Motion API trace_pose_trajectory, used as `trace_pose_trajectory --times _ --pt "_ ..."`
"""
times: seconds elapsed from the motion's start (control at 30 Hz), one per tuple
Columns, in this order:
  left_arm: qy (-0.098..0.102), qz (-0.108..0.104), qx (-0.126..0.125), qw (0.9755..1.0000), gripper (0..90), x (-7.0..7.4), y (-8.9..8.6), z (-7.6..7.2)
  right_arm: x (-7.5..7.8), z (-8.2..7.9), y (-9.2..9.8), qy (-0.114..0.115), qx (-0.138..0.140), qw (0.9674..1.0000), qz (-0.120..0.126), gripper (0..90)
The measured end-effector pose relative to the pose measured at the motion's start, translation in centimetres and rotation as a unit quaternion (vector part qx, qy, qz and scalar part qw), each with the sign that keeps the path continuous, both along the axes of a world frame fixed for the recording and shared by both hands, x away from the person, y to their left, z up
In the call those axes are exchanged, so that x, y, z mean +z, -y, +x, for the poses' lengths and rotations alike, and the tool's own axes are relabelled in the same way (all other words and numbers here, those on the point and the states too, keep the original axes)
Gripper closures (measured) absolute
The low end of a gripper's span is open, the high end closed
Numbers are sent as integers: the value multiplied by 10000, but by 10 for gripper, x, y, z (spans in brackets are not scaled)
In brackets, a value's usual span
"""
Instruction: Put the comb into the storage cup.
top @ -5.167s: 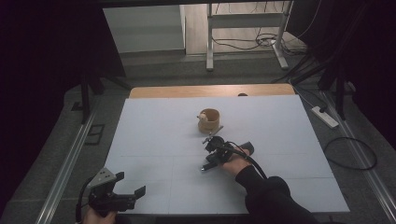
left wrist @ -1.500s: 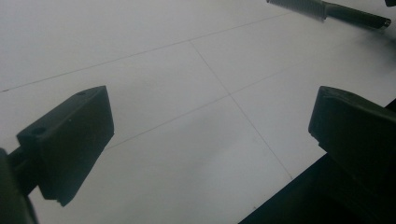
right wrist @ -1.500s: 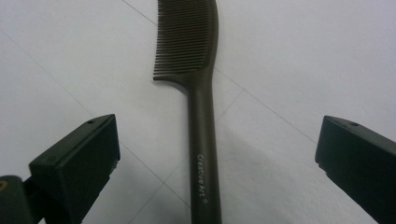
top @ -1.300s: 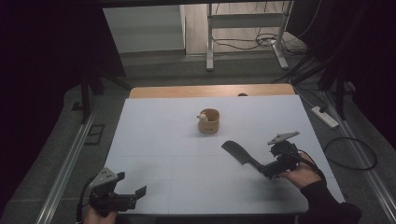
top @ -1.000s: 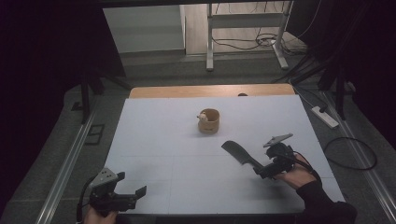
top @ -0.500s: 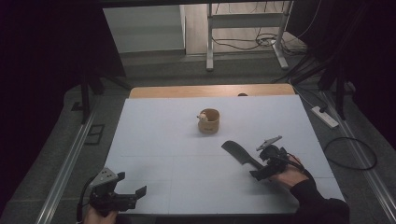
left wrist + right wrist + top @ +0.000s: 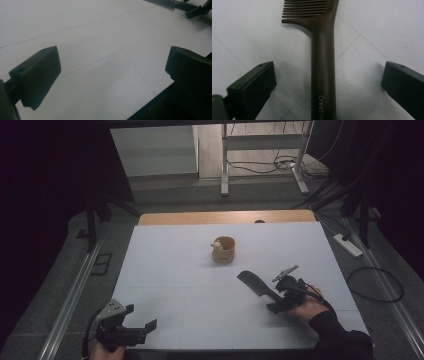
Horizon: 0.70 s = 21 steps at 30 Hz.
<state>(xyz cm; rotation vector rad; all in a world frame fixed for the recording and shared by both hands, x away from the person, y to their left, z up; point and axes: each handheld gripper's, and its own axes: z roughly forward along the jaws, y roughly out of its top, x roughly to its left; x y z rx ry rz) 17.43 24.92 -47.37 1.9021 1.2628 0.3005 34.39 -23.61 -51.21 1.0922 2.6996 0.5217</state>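
Since the frame before, I am bringing my right gripper (image 7: 278,303) a little nearer to me along the dark comb (image 7: 322,62), whose handle is lying between its widely spread jaws untouched, while my left gripper (image 7: 131,332) is resting spread too.

A person is wearing a black long sleeve (image 7: 336,335) on the right arm at the near right of the scene, its cuff bunching at the wrist. The right gripper (image 7: 329,82) is showing two black, blocky jaws with slanted tops and small round holes near their upper corners. A black cable (image 7: 320,296) is looping around its dark body. The left gripper (image 7: 112,75), at the near left, is carrying matching black jaws, a grey three-cornered plate (image 7: 114,310) on top and a dark trailing cable.
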Motion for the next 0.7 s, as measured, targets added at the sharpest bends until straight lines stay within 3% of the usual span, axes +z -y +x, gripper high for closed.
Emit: trace_pose_trajectory --times 0.17,0.23,0.27,0.47,0.7 --pt "-4 2 1 10000 8 0 0 0 9 0 0 -15 79 10000 27 304" --pt "-3 6 -1 10000 8 0 0 0 9 0 0 -2 107 9999 52 336" --pt "-2 15 -3 10000 8 0 0 0 11 0 0 3 128 9999 58 429" --pt "4 29 -9 10000 7 0 0 0 13 2 2 30 137 9998 142 707" --pt "45 14 -23 10000 4 1 0 -1 13 2 3 -10 125 9997 218 726"
